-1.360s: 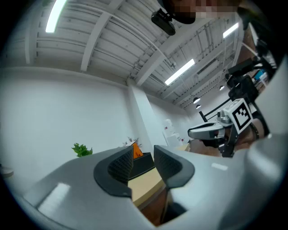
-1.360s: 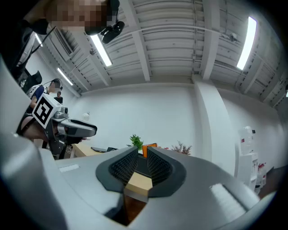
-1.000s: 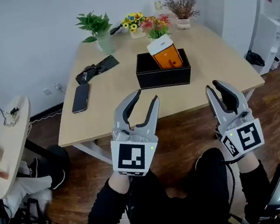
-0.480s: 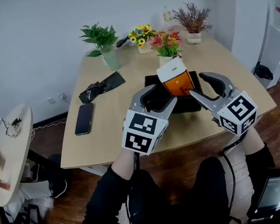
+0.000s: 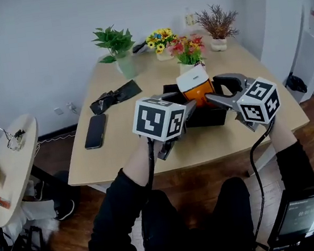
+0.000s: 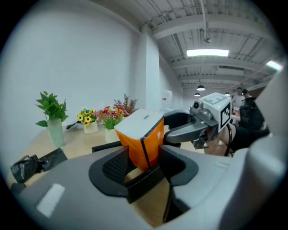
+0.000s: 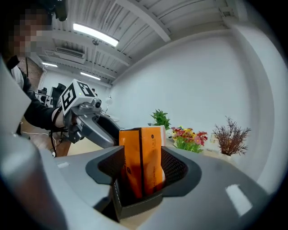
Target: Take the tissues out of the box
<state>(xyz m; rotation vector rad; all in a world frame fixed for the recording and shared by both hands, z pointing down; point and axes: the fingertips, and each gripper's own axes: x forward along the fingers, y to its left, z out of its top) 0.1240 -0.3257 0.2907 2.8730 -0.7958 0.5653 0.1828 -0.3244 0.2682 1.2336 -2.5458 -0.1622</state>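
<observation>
An orange tissue pack (image 5: 196, 86) with a white top stands upright in the black box (image 5: 206, 117) on the wooden table (image 5: 126, 149). My left gripper (image 5: 182, 110) reaches in from the left, its jaws closing, with the pack (image 6: 141, 139) seen between them and no pad pressing it. My right gripper (image 5: 212, 90) comes from the right, its jaws opening wide around the pack (image 7: 144, 161) without touching it. A corner of the box (image 7: 135, 204) shows between the right jaws. Each gripper view shows the other gripper beyond the pack: the right one (image 6: 180, 126), the left one (image 7: 96, 130).
A dark phone (image 5: 94, 131) and a black pouch (image 5: 113, 94) lie on the table's left side. A green plant (image 5: 120, 52), flower pots (image 5: 160, 38) and a dried plant (image 5: 216, 25) line the far edge. A round side table (image 5: 7, 164) stands at left.
Both grippers rose from above the lap and moved forward to the box, one on each side of the pack. The right jaws spread wider.
</observation>
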